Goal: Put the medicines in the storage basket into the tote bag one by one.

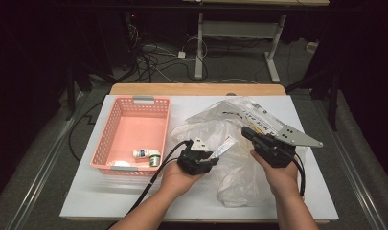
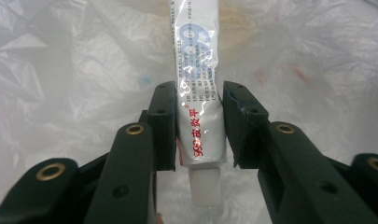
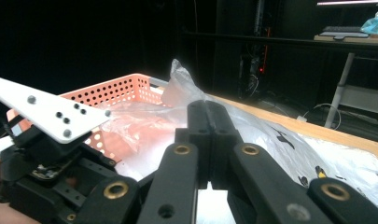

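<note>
Both jaws of left gripper [image 2: 199,126] clamp tube [image 2: 199,93]; right gripper [image 3: 210,135] closed empty

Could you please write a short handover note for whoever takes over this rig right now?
Left hand-held gripper: shut on the tube, lifted over the plastic bag.
Right hand-held gripper: jaws shut, apparently empty, above the bag.
Pink basket: two small bottles inside.
Done: tube picked up.
Left, probably: place the tube in the basket; check the bag for more items.
</note>
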Tool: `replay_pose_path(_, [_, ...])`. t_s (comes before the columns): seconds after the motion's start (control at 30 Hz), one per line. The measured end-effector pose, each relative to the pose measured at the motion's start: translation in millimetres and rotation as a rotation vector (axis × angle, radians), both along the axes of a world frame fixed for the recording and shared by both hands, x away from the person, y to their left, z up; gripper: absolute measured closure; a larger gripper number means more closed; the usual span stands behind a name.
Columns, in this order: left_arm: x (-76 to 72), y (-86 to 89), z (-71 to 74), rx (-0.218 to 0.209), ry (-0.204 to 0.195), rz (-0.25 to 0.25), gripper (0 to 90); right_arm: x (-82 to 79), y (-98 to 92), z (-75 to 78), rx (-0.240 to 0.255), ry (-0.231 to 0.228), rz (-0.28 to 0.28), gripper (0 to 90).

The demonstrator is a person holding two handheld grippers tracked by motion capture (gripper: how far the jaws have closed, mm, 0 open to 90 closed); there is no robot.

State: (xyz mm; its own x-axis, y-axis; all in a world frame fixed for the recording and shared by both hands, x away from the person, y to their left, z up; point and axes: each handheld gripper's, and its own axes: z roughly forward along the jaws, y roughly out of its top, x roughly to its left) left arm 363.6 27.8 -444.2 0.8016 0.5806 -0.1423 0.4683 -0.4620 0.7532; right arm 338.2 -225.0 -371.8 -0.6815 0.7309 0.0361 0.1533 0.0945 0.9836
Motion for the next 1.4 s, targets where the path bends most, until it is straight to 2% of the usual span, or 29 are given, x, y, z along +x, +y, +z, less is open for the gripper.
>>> replay_pose_path(0.13, [8.4, -8.5, 0.5, 0.010, -0.008, -0.002, 65.3, 0.6, -1.4, -0.1, -0.004, -0.003, -0.002, 90.0])
replay_pose_path(0.4, [25.9, -27.2, -1.9, 0.036, -0.026, 0.023, 65.3, 0.8, -4.7, 0.9, 0.002, -0.006, -0.007, 90.0])
replay_pose_path(0.53, [36.0, -37.5, -5.6, 0.038, -0.020, 0.036, 65.2, 1.6, -4.9, 0.6, 0.008, -0.005, -0.010, 90.0])
replay_pose_path(0.7, [44.7, -48.1, -13.2, 0.066, -0.022, 0.043, 65.2, 2.7, -6.4, -0.7, 0.007, 0.000, -0.013, 90.0])
replay_pose_path(0.73, [46.1, -49.3, -15.9, 0.067, -0.010, 0.038, 65.2, 3.0, -6.8, -1.2, 0.009, 0.002, -0.015, 90.0])
replay_pose_path(0.83, [48.9, -51.8, -23.4, 0.078, 0.002, 0.048, 65.2, 4.1, -7.3, -3.0, 0.006, 0.004, -0.019, 90.0])
replay_pose_path(0.93, [51.1, -51.5, -27.3, 0.118, 0.000, 0.050, 65.2, 4.2, -6.9, -4.0, 0.004, 0.013, -0.020, 90.0])
replay_pose_path(1.0, [52.4, -52.9, -29.9, 0.098, 0.009, 0.048, 65.3, 4.4, -6.4, -4.3, 0.002, 0.011, -0.017, 90.0])
replay_pose_path(1.03, [51.9, -53.2, -29.7, 0.102, -0.003, 0.074, 65.3, 4.2, -6.1, -4.2, 0.001, 0.013, -0.016, 90.0])
replay_pose_path(1.2, [53.6, -52.7, -30.9, 0.098, 0.013, 0.047, 65.1, 4.0, -6.1, -4.2, 0.001, 0.014, -0.016, 90.0])
replay_pose_path(1.27, [52.4, -52.1, -30.0, 0.112, 0.002, 0.055, 64.5, 4.4, -6.1, -4.6, 0.002, 0.012, -0.014, 90.0])
replay_pose_path(1.4, [50.0, -52.8, -29.7, 0.096, 0.007, 0.020, 55.5, 4.0, -5.5, -4.8, 0.005, 0.016, -0.018, 90.0])
